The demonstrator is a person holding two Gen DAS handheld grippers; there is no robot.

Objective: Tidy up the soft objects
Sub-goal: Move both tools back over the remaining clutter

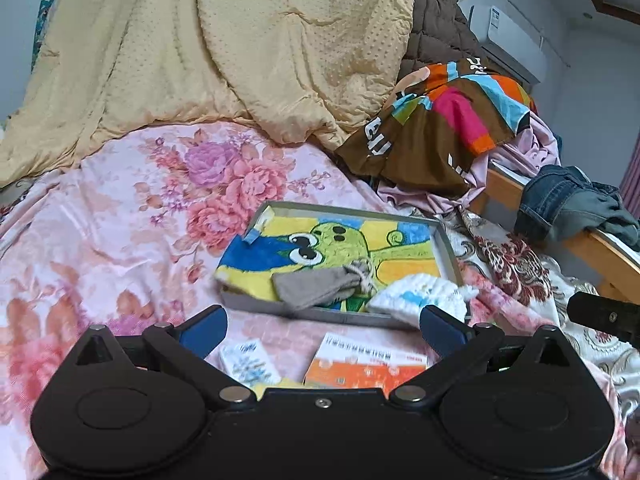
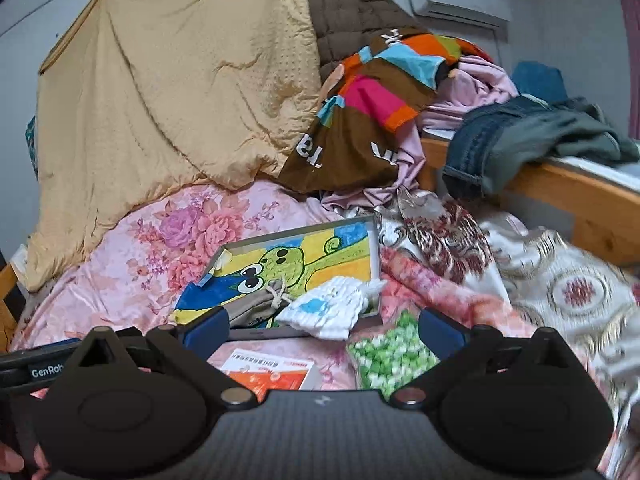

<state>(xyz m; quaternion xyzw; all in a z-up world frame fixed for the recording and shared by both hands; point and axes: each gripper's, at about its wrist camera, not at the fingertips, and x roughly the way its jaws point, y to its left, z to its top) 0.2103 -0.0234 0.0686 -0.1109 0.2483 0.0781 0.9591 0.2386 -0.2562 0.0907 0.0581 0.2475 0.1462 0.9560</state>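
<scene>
A shallow grey box (image 1: 450, 252) (image 2: 374, 248) lies on the floral bed sheet. A cartoon frog towel (image 1: 340, 248) (image 2: 288, 268) lies flat in it. On the towel lie a grey drawstring pouch (image 1: 316, 286) (image 2: 248, 310) and a white and blue knitted cloth (image 1: 420, 296) (image 2: 324, 308) that hangs over the box's near rim. A green and white knitted cloth (image 2: 388, 352) lies on the bed in front of the box, by the right finger of my right gripper (image 2: 324, 330). My left gripper (image 1: 324, 326) is open and empty just short of the box. My right gripper is open and empty too.
An orange and white card box (image 1: 360, 364) (image 2: 268, 372) and a small white packet (image 1: 248, 360) lie on the sheet near my grippers. A yellow quilt (image 1: 200, 48), a colourful blanket (image 1: 440, 120) and jeans (image 2: 500, 144) on a wooden rail are piled behind.
</scene>
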